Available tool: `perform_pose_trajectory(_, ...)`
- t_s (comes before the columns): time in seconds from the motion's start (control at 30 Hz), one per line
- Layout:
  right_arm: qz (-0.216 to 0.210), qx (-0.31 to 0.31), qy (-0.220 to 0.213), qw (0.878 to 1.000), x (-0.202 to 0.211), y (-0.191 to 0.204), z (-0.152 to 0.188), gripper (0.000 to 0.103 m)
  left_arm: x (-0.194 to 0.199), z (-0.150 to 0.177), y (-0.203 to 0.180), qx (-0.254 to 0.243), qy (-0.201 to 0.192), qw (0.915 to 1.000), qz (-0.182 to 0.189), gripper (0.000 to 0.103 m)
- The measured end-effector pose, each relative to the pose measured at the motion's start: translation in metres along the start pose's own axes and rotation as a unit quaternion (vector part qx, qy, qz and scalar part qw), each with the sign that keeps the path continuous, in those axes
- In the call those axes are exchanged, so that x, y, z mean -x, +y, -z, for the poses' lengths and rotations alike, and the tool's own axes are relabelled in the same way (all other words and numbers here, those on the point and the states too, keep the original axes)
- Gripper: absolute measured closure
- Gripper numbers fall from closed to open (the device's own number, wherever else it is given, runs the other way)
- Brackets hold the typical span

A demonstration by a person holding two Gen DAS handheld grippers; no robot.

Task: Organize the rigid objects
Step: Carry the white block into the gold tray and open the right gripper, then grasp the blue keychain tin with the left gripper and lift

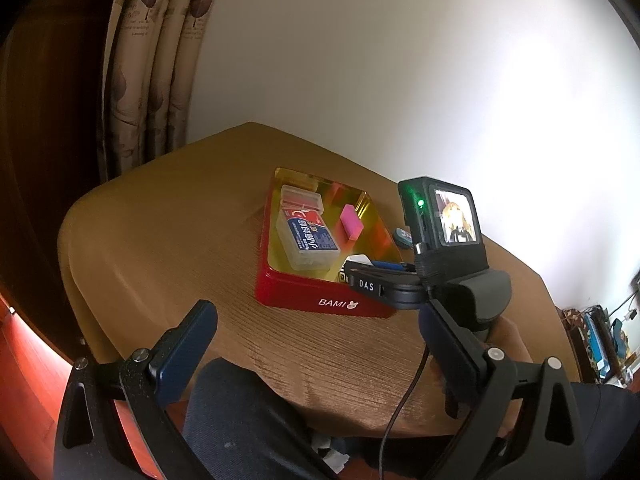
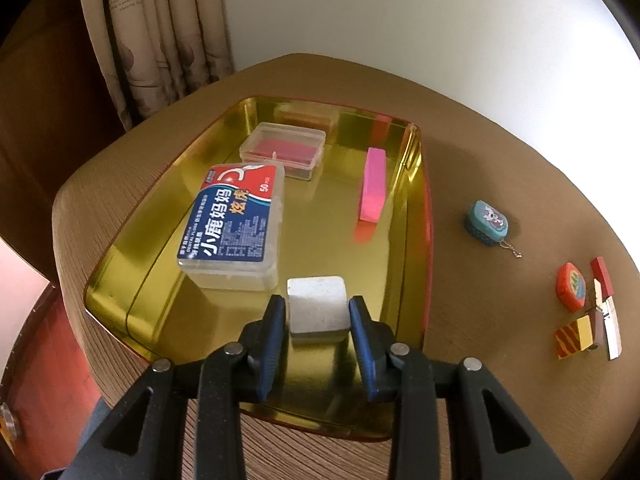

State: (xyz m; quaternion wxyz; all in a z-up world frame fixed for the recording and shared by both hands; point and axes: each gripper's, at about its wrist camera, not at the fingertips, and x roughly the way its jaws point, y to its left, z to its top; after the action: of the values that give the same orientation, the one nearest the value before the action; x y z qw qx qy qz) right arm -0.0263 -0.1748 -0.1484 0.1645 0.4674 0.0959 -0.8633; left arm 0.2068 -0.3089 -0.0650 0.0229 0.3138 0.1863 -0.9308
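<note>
White cube (image 2: 317, 309) between the two blue-padded fingers of the right gripper (image 2: 318, 316), over the near end of the gold-lined red tin (image 2: 416, 216); the left pad appears to touch the cube and a thin gap shows at the right pad, so a firm grip cannot be confirmed. Whether the cube rests on the tin floor cannot be told. Inside the tin, beyond the cube: a clear floss-pick box with a blue label (image 2: 234, 226) at left, a small clear case with red contents (image 2: 283, 148) behind it, and a pink block (image 2: 374, 184) along the right wall. On the tan table (image 2: 480, 168), right of the tin: a teal oval keychain charm (image 2: 487, 221), then an orange oval piece (image 2: 571, 286) and a cluster of small coloured blocks (image 2: 590, 322). Left gripper (image 1: 316, 344) held short of the tin's near wall, jaws wide apart and empty.
</note>
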Motion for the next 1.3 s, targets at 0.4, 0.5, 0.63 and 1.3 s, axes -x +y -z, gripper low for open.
perform_pose_trajectory(0.4, -0.025, -0.154, -0.157, 0.975, 0.137, -0.138, 0.066, 0.029, -0.004, 0.006, -0.024, -0.061, -0.001, 0.9982, 0.003, 0.003)
perform_pose_trajectory(0.5, 0.057, -0.186, -0.145, 0.97, 0.156, -0.194, 0.122, 0.027, -0.011, 0.008, -0.042, -0.091, 0.001, 0.9958, 0.014, 0.003)
perform_pose_trajectory(0.63, 0.13, -0.272, -0.118, 0.946, 0.173, -0.262, 0.213, 0.027, -0.041, 0.001, -0.085, -0.135, 0.014, 0.9903, 0.031, 0.002)
perform_pose_trajectory(1.3, 0.041, -0.295, -0.192, 0.935, 0.243, -0.277, 0.234, 0.027, -0.324, -0.087, -0.208, -0.16, 0.209, 0.9643, -0.028, 0.022)
